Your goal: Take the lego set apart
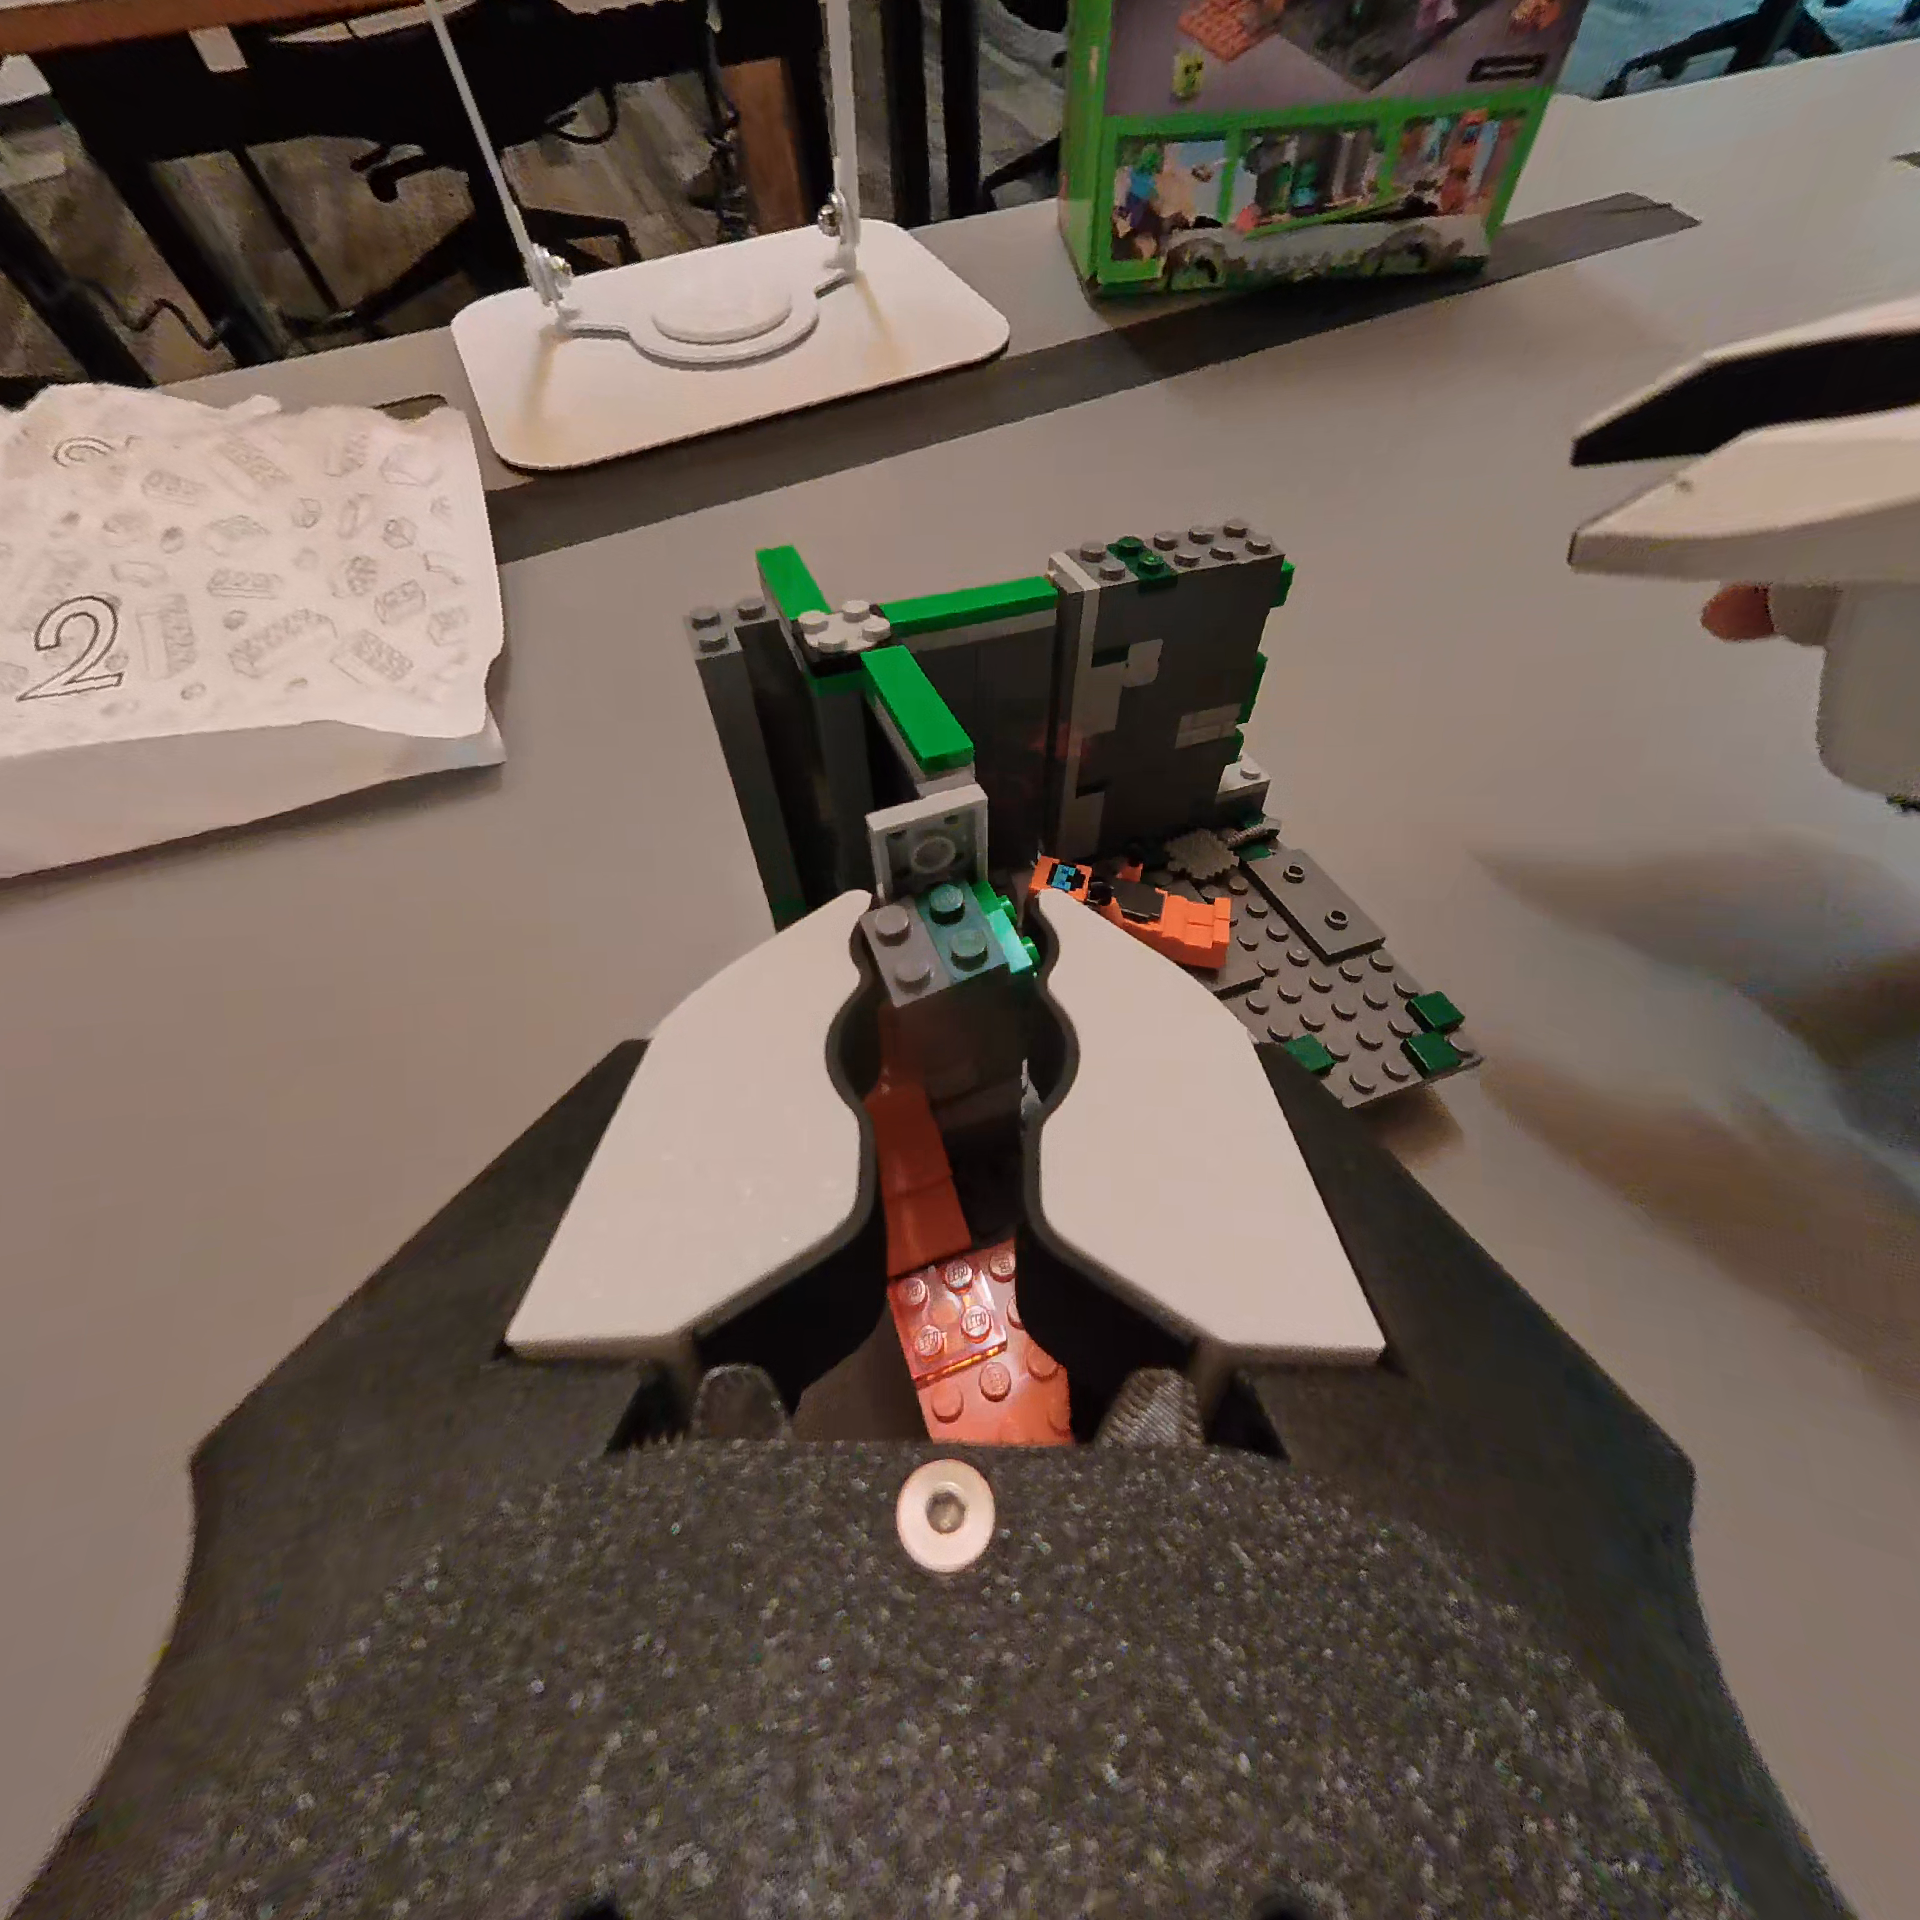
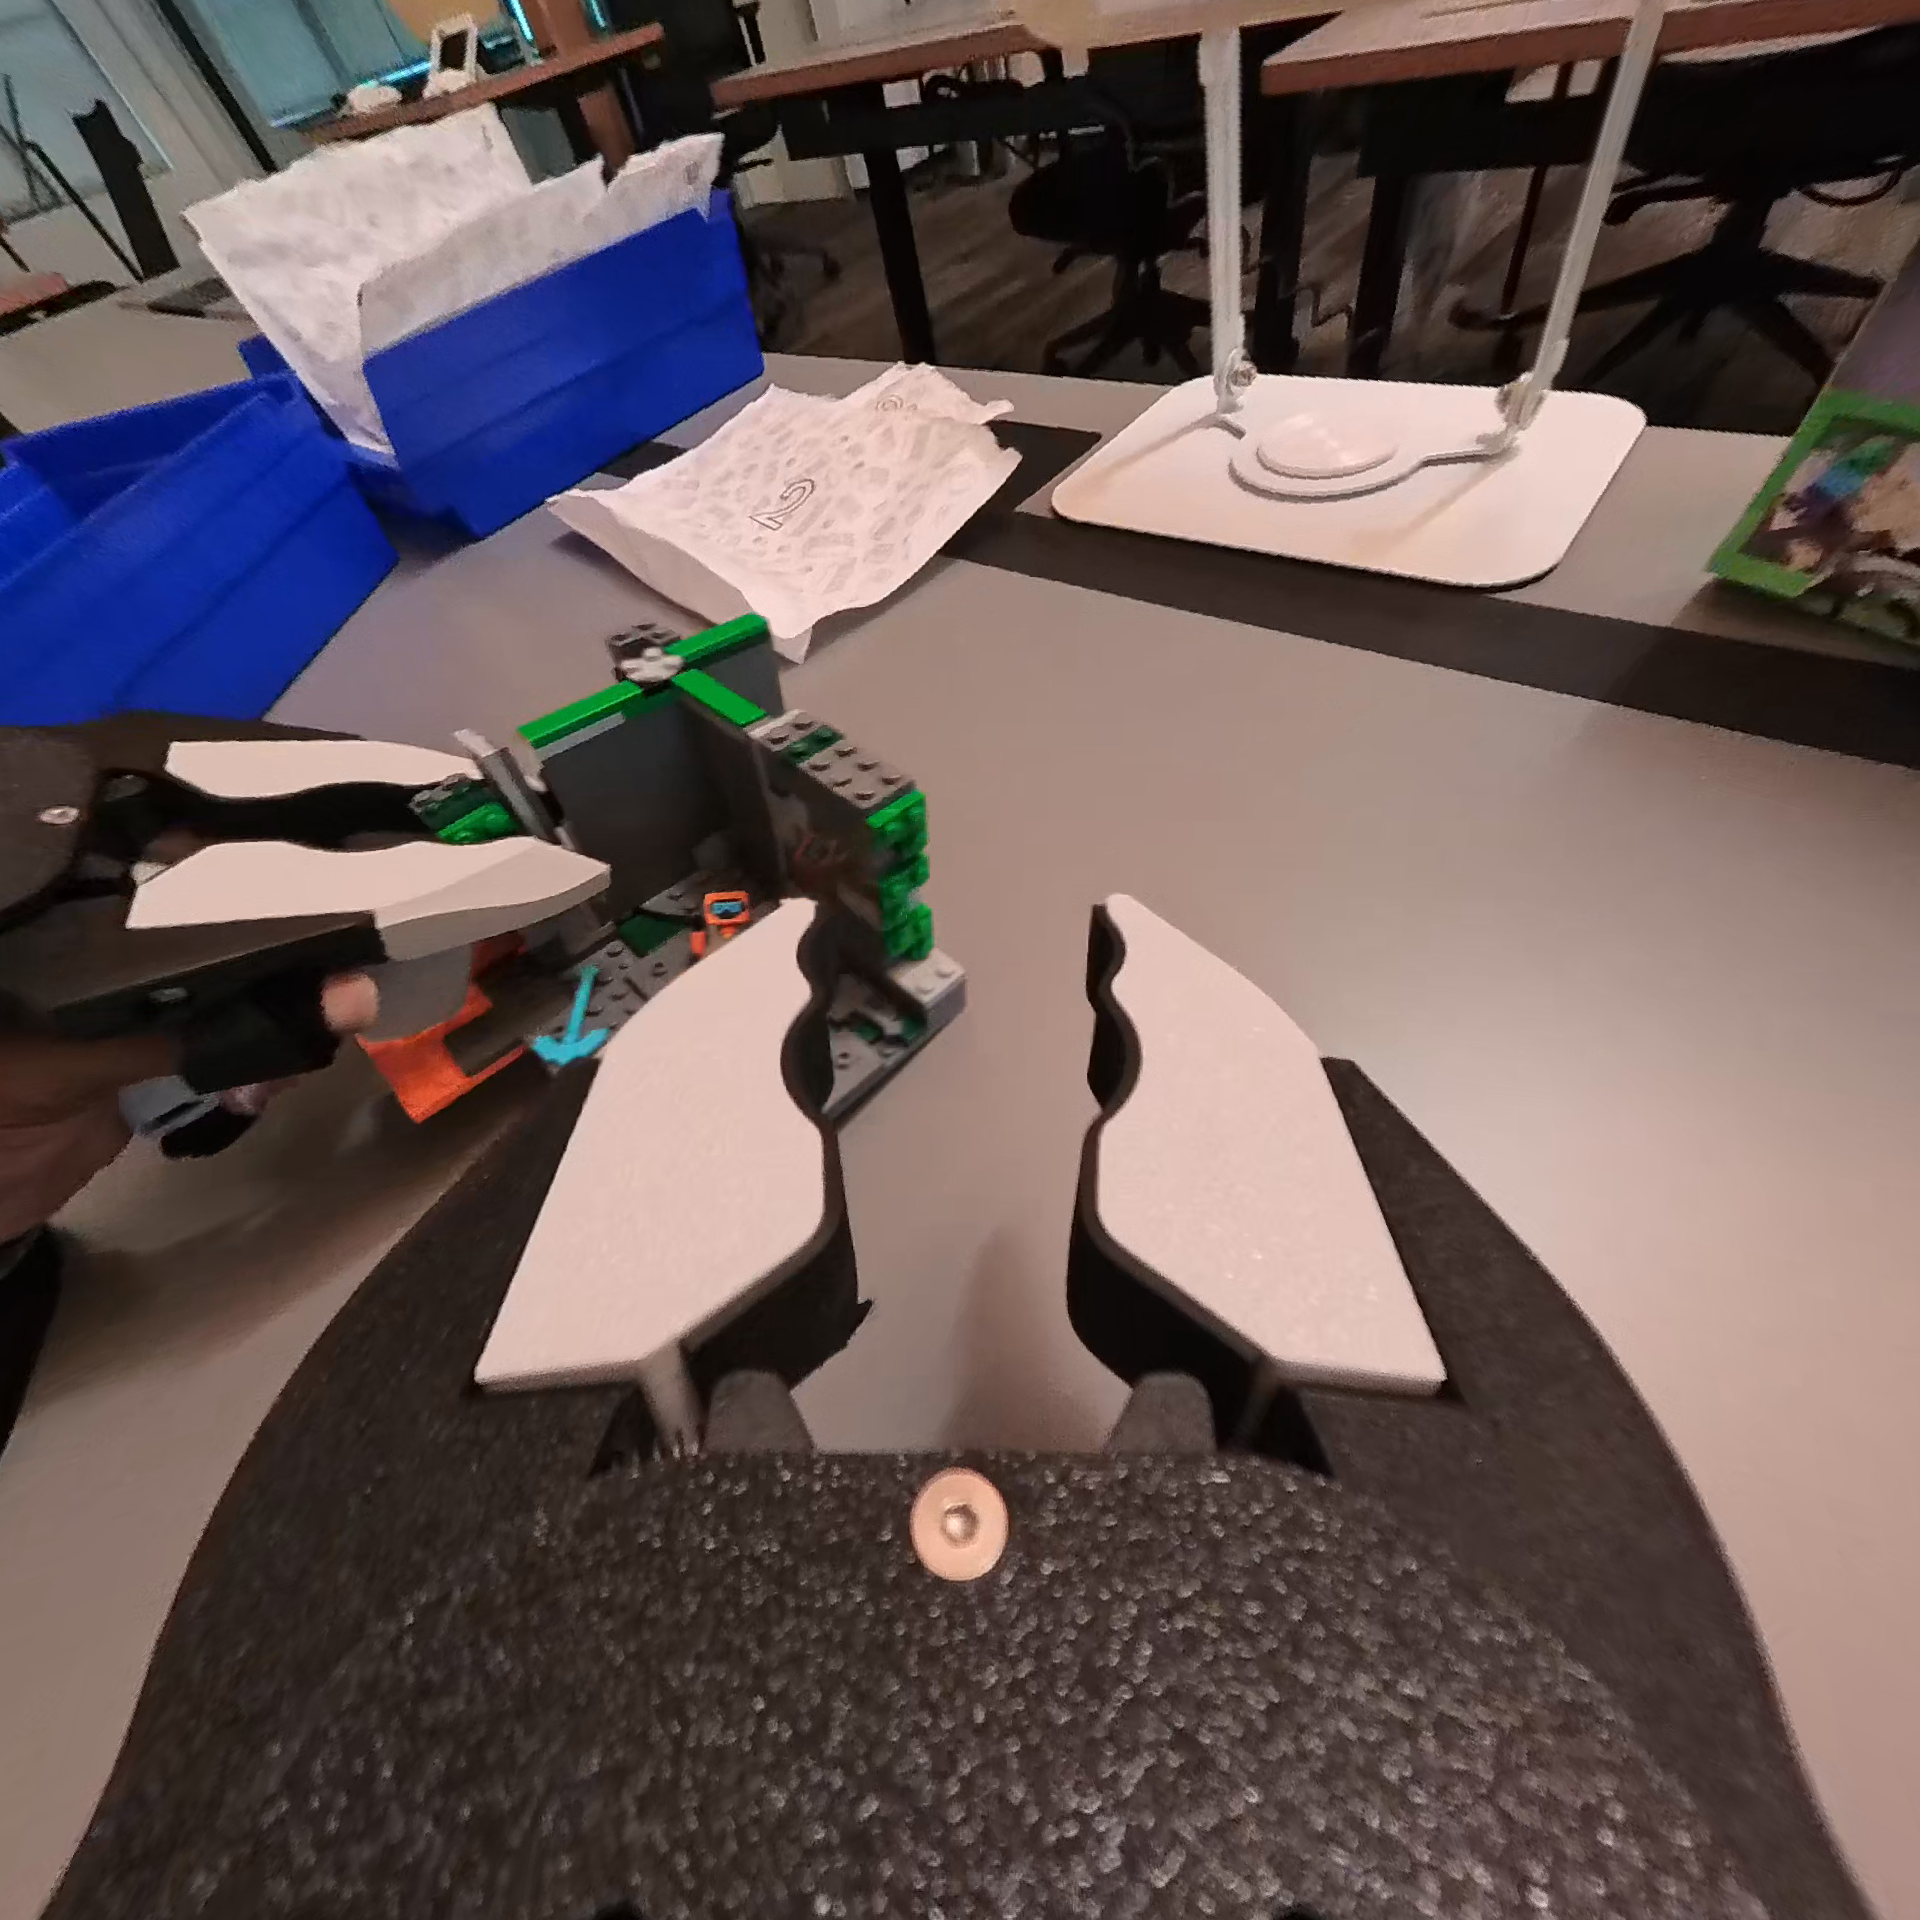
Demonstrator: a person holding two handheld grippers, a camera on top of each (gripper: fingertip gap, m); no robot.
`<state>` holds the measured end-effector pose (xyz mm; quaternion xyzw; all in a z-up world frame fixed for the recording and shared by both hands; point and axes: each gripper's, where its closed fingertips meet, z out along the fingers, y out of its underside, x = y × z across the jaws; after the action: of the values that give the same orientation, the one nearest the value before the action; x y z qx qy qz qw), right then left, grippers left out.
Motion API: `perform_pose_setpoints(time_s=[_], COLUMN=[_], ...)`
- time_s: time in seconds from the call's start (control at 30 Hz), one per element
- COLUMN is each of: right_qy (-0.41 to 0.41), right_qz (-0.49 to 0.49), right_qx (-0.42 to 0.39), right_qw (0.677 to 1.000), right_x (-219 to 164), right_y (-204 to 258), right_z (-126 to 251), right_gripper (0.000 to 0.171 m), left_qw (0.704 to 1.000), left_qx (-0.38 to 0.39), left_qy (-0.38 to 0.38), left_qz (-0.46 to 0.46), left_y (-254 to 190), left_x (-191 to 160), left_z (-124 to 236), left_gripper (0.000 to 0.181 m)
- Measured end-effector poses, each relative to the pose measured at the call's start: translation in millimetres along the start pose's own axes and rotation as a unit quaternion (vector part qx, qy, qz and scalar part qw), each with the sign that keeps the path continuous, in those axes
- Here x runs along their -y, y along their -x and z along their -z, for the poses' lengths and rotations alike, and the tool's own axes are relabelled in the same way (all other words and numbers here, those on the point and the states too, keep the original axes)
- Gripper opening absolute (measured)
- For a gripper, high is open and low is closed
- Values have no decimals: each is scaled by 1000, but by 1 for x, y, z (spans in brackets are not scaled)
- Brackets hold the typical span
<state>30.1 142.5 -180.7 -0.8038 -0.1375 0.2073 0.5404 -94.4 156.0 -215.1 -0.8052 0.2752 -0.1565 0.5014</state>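
Note:
The lego set stands on the grey table: dark grey walls with green trim, a studded grey baseplate and an orange figure lying on it. My left gripper is shut on a grey and green pillar at the set's near side, above orange bricks. In the right wrist view the set sits left of centre and the left gripper reaches in from the left. My right gripper is open and empty, just right of the set; it also shows in the left wrist view.
A white paper bag lies at the left. A white stand base and a green set box are at the back. Blue bins stand far left in the right wrist view. A black tape strip crosses the table.

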Motion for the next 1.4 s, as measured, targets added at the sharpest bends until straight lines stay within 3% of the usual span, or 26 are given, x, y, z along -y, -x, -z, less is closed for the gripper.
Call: perform_pose_setpoints(time_s=[0.23, 0.4, 0.77, 1.03, 1.27, 1.4], right_qy=[-1, 8, 11, 36, 80, 103], right_qz=[15, 21, 36, 90, 176, 195], right_qx=[-8, -13, -6, 8, 97, 143], right_qw=[1000, 1000, 999, 995, 976, 965], right_x=[-3, -12, -16, -14, -16, -20], right_y=[-3, -9, -8, -27, -34, -41], right_z=[-4, -4, -4, -5, -38, -64], right_gripper=[46, 46, 47, 49, 60, 62], left_qw=[1000, 1000, 999, 993, 975, 970], left_qx=[9, 25, 17, -44, -163, -195], left_qy=[-6, 1, -41, -68, -35, -8], left_qz=[24, -14, -21, -87, -144, -147], left_y=[-9, -19, -10, 21, 33, 33], left_x=[14, 16, 32, 54, 33, 25], left_z=[-38, -56, -33, -11, -36, -54], left_gripper=[25, 26, 50, 49, 43, 43])
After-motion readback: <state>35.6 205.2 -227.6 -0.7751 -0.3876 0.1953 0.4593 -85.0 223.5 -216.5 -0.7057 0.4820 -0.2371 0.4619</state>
